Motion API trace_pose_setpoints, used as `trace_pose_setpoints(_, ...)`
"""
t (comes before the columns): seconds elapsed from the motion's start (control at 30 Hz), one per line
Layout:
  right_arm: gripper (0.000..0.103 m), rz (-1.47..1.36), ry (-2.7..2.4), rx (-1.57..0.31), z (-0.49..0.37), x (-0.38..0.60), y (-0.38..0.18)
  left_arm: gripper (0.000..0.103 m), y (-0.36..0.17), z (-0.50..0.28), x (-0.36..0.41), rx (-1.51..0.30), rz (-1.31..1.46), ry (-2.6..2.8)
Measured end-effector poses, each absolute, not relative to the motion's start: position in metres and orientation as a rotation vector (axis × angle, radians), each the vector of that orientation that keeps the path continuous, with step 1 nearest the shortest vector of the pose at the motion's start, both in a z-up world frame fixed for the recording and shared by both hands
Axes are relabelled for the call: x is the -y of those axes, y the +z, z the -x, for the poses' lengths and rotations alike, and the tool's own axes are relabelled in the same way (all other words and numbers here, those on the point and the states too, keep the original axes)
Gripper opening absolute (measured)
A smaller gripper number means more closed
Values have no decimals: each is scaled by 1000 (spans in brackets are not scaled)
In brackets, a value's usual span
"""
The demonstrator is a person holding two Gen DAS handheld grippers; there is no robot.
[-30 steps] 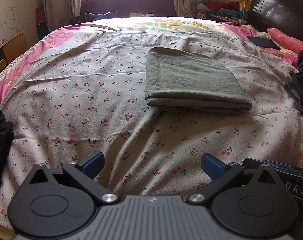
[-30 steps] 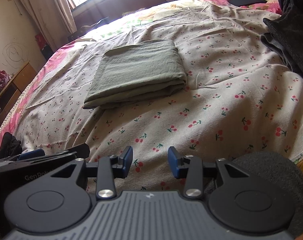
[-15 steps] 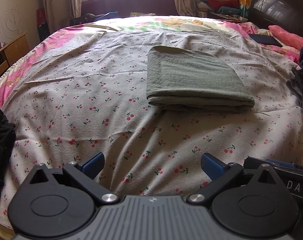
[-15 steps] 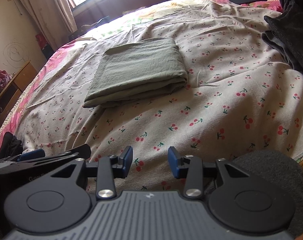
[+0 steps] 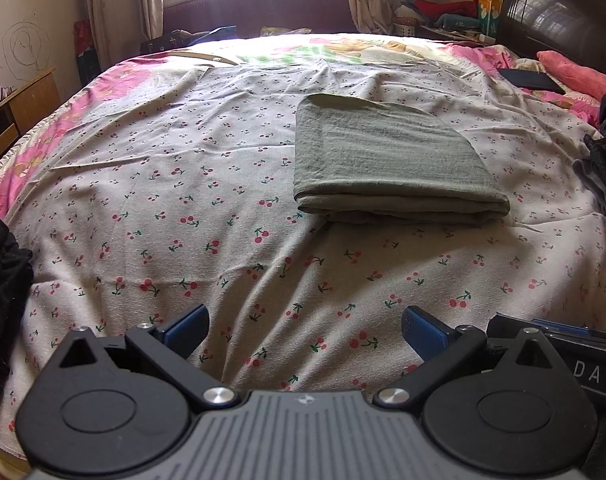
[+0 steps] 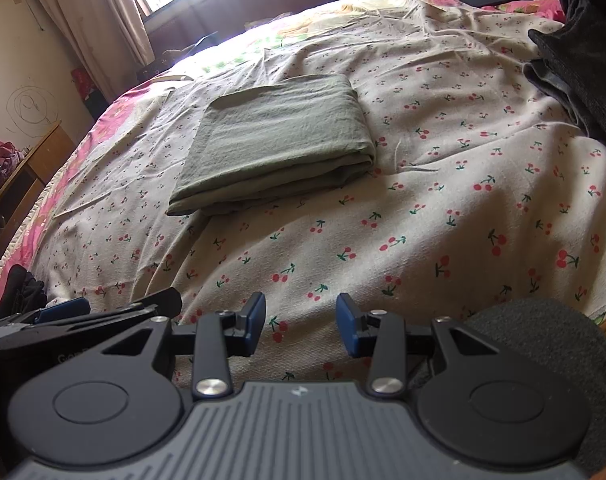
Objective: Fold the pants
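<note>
Both tongs, left [image 5: 305, 330] and right [image 6: 301, 324], hang released near; pants [image 5: 387, 160] lie folded farther, task seems done.

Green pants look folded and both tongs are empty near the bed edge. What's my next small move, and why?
Probably swing the right tongs toward the dark grey garment heap at the bed's right side. The olive-green folded cotton pants already lie as a flat, squared stack on the cherry-print bedsheet, both tongs stand open and hold nothing, and the left tongs sit farther from that heap.
</note>
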State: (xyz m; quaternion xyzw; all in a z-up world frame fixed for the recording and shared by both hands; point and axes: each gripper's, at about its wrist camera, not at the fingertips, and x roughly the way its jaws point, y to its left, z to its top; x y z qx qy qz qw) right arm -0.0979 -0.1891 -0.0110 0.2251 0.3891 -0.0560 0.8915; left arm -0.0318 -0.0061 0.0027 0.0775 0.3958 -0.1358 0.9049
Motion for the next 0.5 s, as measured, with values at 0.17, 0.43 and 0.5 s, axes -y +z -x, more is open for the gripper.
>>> trace_pose_setpoints(0.17, 40, -466, -117, -807, 98, 189, -11, 103, 3, 32, 6, -812, -166, -278)
trace_pose_setpoints(0.43, 40, -467, -116, -808, 98, 189, -11, 103, 3, 32, 6, -812, -166, -279)
trace_pose_setpoints(0.5, 40, -467, -117, -807, 98, 189, -11, 103, 3, 32, 6, -811, -166, -280)
